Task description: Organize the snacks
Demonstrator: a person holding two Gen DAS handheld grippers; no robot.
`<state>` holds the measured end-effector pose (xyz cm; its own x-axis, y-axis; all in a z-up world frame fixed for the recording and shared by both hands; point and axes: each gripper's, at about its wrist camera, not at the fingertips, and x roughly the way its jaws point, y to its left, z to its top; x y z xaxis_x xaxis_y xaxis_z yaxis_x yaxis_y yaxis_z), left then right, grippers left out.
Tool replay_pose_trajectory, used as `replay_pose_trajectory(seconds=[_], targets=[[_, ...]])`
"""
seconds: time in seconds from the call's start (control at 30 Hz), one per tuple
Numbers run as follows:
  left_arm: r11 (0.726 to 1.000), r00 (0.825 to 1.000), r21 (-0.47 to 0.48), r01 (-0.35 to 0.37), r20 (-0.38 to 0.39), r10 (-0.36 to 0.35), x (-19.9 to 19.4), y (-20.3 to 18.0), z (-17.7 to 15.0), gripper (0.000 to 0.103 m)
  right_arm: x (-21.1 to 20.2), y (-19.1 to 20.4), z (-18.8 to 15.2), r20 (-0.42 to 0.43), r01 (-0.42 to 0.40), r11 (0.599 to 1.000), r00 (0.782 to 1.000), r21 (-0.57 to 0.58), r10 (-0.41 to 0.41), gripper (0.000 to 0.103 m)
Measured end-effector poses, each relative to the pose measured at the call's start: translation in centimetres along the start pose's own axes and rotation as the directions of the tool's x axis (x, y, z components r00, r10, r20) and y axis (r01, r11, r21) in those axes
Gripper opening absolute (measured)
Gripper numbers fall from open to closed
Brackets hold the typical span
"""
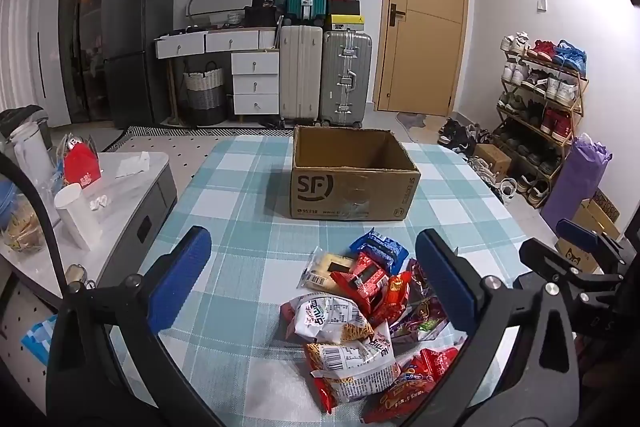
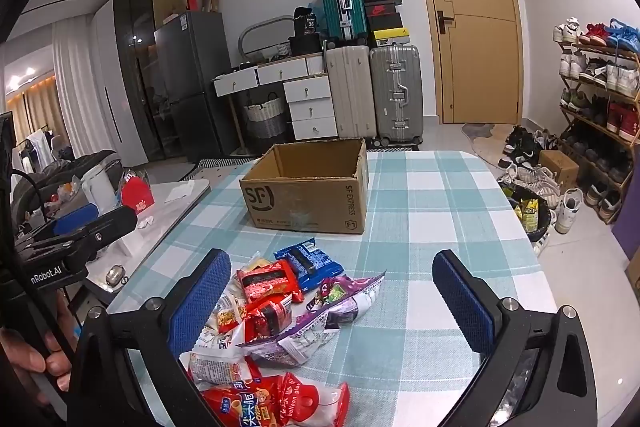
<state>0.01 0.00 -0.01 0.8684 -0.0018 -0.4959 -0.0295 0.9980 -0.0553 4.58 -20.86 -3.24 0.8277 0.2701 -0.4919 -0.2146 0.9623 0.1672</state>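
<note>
Both tools hover with fingers spread wide, pinching nothing: left tool (image 1: 312, 279), right tool (image 2: 332, 291). Snacks (image 1: 360, 315) lie heaped on the checked tabletop (image 1: 240, 187); an open box (image 1: 352, 179) stands at twelve o'clock beyond them.
</note>
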Motion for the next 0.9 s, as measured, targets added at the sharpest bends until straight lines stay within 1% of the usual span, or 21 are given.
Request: replay_pose_trajectory(seconds=[0.2, 0.47, 0.57, 0.67, 0.77, 0.9], targets=[[1.000, 1.000, 0.003, 0.002, -0.005, -0.002, 0.13, -0.10, 0.12, 0.102, -0.02, 0.11, -0.05, 0.000, -0.004, 1.000, 1.000, 0.001, 0.004, 0.103], [1.000, 1.000, 0.012, 0.005, -0.018, -0.005, 0.81, -0.75, -0.76, 0.102, 0.01, 0.23, -0.07, -0.001, -0.005, 1.000, 1.000, 0.001, 0.005, 0.103], [1.000, 1.000, 0.011, 0.010, -0.026, -0.009, 0.26, -0.23, -0.65, 0.102, 0.04, 0.26, -0.10, 0.001, -0.006, 1.000, 1.000, 0.002, 0.006, 0.103], [1.000, 1.000, -0.002, 0.014, -0.022, -0.014, 0.19, -0.11, -0.72, 0.102, 0.05, 0.27, -0.12, 0.000, -0.005, 1.000, 1.000, 0.001, 0.005, 0.103], [1.000, 1.000, -0.008, 0.018, 0.007, -0.018, 0.23, -0.16, -0.80, 0.102, 0.07, 0.30, -0.14, 0.000, -0.005, 1.000, 1.000, 0.002, 0.005, 0.103], [1.000, 1.000, -0.008, 0.017, -0.010, -0.017, 0.26, -0.16, -0.82, 0.102, 0.06, 0.29, -0.17, 0.001, -0.006, 1.000, 1.000, 0.002, 0.006, 0.103]])
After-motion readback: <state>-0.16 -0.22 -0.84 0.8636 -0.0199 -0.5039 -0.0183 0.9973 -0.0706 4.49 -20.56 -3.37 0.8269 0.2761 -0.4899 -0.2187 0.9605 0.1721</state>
